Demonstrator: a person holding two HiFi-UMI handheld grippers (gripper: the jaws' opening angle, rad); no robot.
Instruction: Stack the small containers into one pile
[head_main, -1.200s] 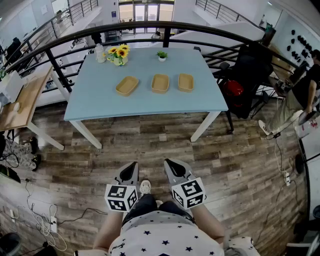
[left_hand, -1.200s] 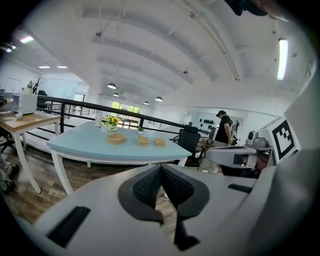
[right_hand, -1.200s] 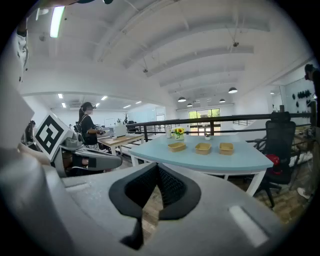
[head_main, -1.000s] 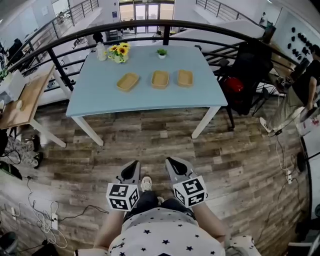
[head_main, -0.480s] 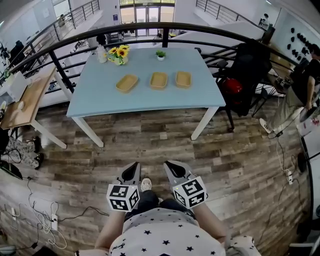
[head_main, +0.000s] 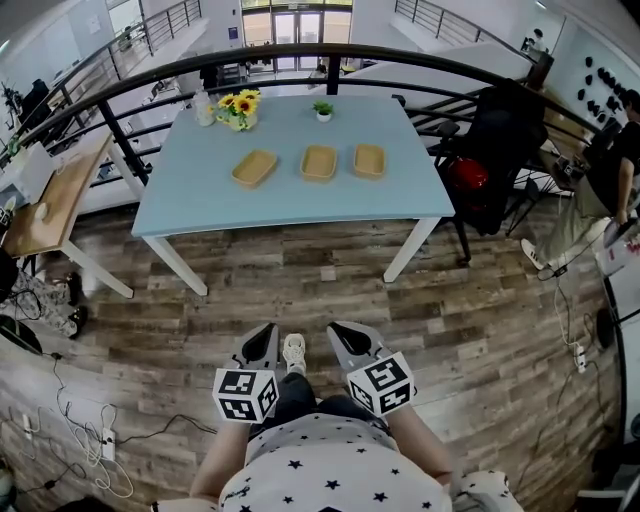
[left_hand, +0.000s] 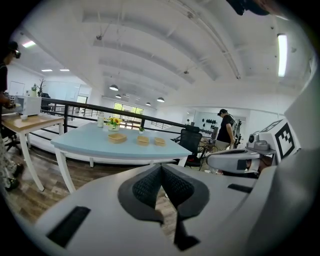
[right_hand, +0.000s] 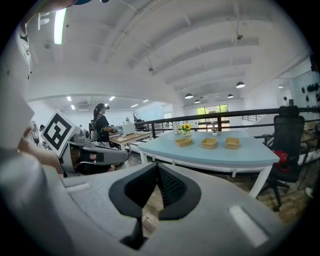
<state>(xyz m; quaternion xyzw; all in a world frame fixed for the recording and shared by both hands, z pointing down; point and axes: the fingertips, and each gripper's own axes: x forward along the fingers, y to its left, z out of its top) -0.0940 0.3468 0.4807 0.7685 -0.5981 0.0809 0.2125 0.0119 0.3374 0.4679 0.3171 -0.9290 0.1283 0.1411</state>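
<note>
My left gripper (head_main: 260, 345) and right gripper (head_main: 350, 342) are closed and empty. Three shallow tan containers (head_main: 319, 162) sit in a crosswise row on the pale blue table (head_main: 290, 205), well ahead, seemingly equally far from either hand.

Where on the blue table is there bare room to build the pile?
The table is bare along its whole near strip, in front of the row of three containers, and at the far right corner, past the potted plant. Crowded: far left corner, with bottle and sunflowers.
</note>
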